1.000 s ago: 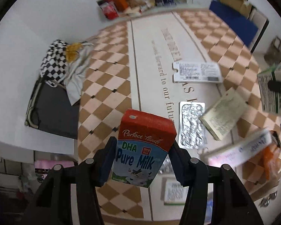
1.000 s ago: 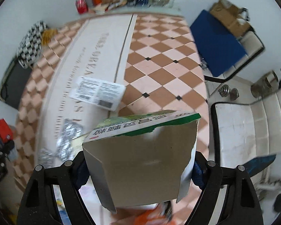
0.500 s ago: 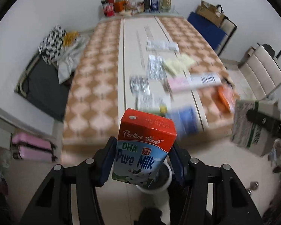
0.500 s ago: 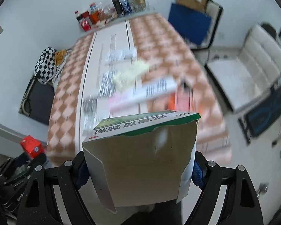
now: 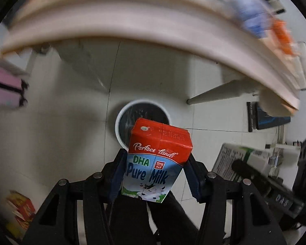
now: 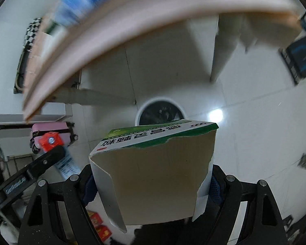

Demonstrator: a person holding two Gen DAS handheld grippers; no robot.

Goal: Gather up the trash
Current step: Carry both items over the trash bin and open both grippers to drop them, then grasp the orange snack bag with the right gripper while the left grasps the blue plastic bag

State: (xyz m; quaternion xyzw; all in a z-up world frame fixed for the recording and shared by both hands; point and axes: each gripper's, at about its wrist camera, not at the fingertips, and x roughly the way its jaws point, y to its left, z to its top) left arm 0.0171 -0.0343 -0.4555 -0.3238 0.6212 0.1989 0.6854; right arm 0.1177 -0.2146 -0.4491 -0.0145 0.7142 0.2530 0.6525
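Milk carton (image 5: 157,161) kept clamped in left claw (image 5: 156,175), torn green box (image 6: 153,175) in right claw (image 6: 153,183). Both now lowered below worktop (image 5: 132,30) edge, held above white bin (image 5: 120,120) on floor; worktop litter blurred overhead.

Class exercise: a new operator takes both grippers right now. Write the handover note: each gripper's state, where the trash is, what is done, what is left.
Left gripper: shut on the milk carton.
Right gripper: shut on the torn cardboard box.
Both are held off the table, above the floor, pointing down toward the white-rimmed bin, which has a dark liner.
Done: both items are lifted and at the bin.
Left: drop both in. Blurred items show on the table edge; probably more to collect.
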